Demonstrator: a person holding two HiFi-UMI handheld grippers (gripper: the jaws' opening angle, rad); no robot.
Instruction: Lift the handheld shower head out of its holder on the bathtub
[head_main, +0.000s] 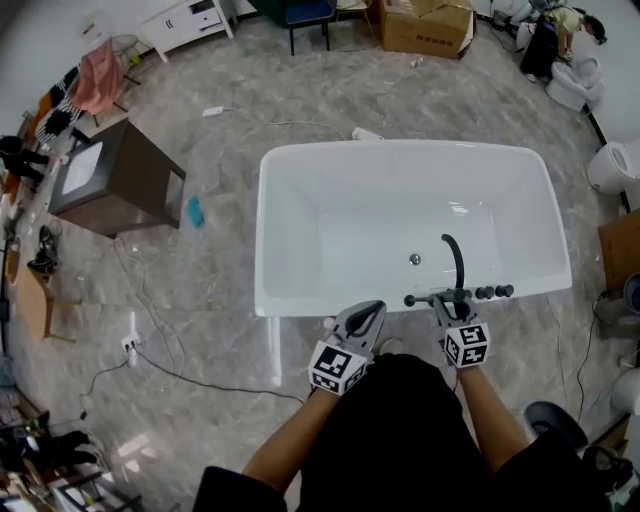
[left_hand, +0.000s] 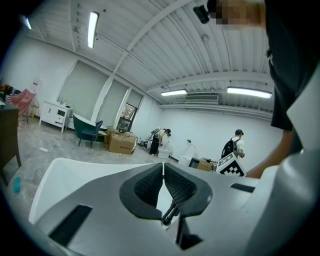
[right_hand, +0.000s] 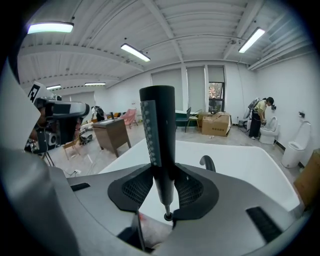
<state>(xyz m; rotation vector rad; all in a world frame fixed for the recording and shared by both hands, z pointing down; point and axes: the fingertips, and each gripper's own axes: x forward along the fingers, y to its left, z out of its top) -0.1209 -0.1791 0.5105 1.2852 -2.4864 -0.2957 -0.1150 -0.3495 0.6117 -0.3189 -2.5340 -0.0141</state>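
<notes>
A white bathtub (head_main: 300, 165) stands in front of me, with a curved black spout (head_main: 456, 258) and black knobs (head_main: 495, 292) on its near rim. My right gripper (head_main: 447, 303) is over that rim by the spout and is shut on the black handheld shower head (right_hand: 159, 135). The shower head stands upright between the pads (right_hand: 192, 187), above the tub (right_hand: 240, 165); in the head view it shows as a dark bar (head_main: 425, 299). My left gripper (head_main: 368, 312) hangs at the near rim to the left, its pads (left_hand: 150, 185) pressed together. A thin dark rod (left_hand: 170, 212) shows below them; what it is I cannot tell.
A brown cabinet (head_main: 115, 180) stands left of the tub, with a blue object (head_main: 193, 210) on the floor between them. A power strip (head_main: 130, 346) and cables lie at the near left. A cardboard box (head_main: 425, 25) sits behind the tub, white toilets (head_main: 612, 165) at the right. People (left_hand: 235, 145) stand far off.
</notes>
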